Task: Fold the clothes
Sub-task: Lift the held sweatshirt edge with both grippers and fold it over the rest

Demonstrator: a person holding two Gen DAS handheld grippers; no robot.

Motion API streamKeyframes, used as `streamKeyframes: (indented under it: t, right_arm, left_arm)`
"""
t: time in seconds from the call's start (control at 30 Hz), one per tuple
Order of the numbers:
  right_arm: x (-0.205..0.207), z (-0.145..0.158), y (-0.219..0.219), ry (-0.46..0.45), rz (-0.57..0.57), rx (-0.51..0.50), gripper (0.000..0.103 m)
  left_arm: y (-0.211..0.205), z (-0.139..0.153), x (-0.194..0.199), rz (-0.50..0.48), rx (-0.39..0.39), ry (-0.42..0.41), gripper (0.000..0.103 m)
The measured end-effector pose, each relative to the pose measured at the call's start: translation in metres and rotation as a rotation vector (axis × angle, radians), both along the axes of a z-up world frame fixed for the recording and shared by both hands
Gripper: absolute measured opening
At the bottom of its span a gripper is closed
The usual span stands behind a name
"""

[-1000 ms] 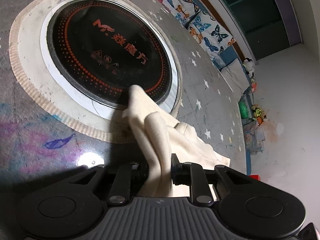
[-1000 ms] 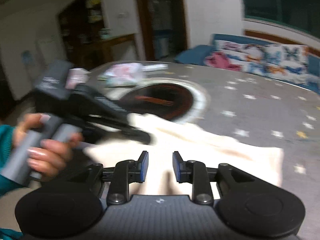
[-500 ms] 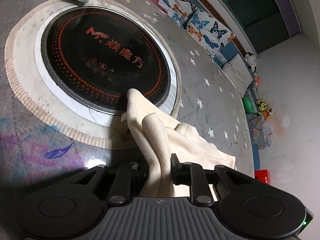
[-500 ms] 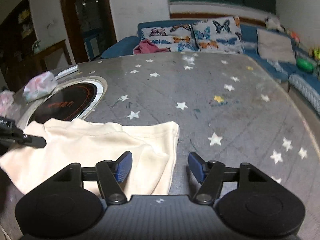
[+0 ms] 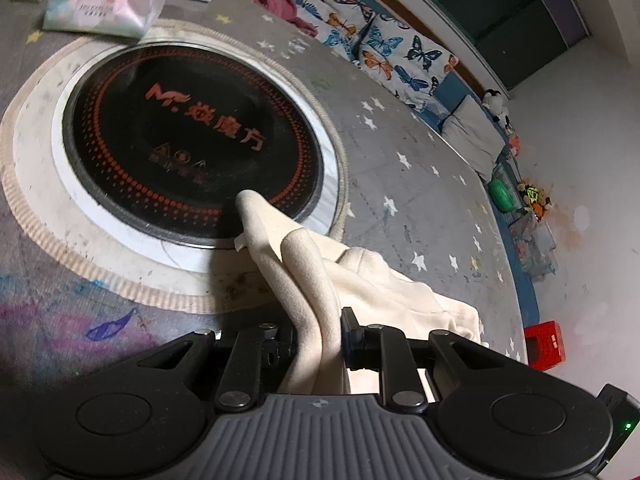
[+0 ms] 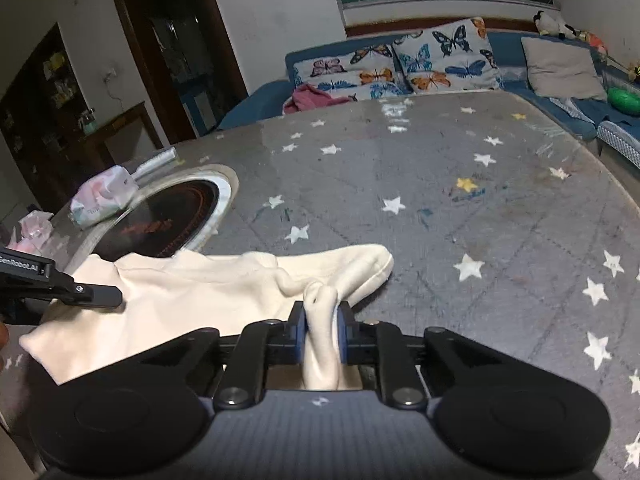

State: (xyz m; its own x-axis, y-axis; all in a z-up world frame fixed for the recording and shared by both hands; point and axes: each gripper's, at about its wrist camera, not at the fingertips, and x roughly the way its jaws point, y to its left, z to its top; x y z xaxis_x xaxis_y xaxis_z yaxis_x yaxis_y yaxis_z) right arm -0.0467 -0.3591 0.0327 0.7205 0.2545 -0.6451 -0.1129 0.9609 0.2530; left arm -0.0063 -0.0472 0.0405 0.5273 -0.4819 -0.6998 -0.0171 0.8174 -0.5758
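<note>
Fold barely started: cream garment (image 6: 192,292) lies bunched and creased on the starry table (image 6: 460,216), one edge overlapping the round hob (image 5: 192,144); no clean fold visible yet. Both tongs clamped on cloth: left tongs (image 5: 318,334) pinch a raised ridge near the hob, right tongs (image 6: 322,330) grip a gathered corner. Both held low, pointing roughly forward over the table. Likely next: lift and lay over.

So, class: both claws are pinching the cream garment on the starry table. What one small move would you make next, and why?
Probably lift both claws together. The left claw and right claw are each shut on a bunched edge of the cream garment, which lies rumpled on the table, one corner over the black cooktop. Raising it should let it hang flat for folding.
</note>
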Motion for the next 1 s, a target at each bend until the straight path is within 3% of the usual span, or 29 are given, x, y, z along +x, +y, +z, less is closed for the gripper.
streamKeyframes:
  t: [0.43,0.8,0.87,1.0]
  right_arm:
    - [-0.022,0.044,-0.025,-0.126,-0.073,-0.056,0.012]
    - [-0.033,0.067,-0.105,-0.167,-0.27,-0.112,0.012]
    - [-0.033,0.068,-0.117,-0.162,-0.296,-0.122,0.012]
    - [-0.028,0.06,-0.144,-0.126,-0.36,-0.167,0.012]
  left_arm:
    - [-0.063,0.041,0.013,-0.153,0.054,-0.12,0.019]
    - [-0.162,0.05,0.036,-0.292,0.082,-0.174,0.016]
    - [-0.18,0.051,0.038,-0.311,0.094,-0.196,0.011]
    - [-0.209,0.045,0.044,-0.349,0.077,-0.194,0.011]
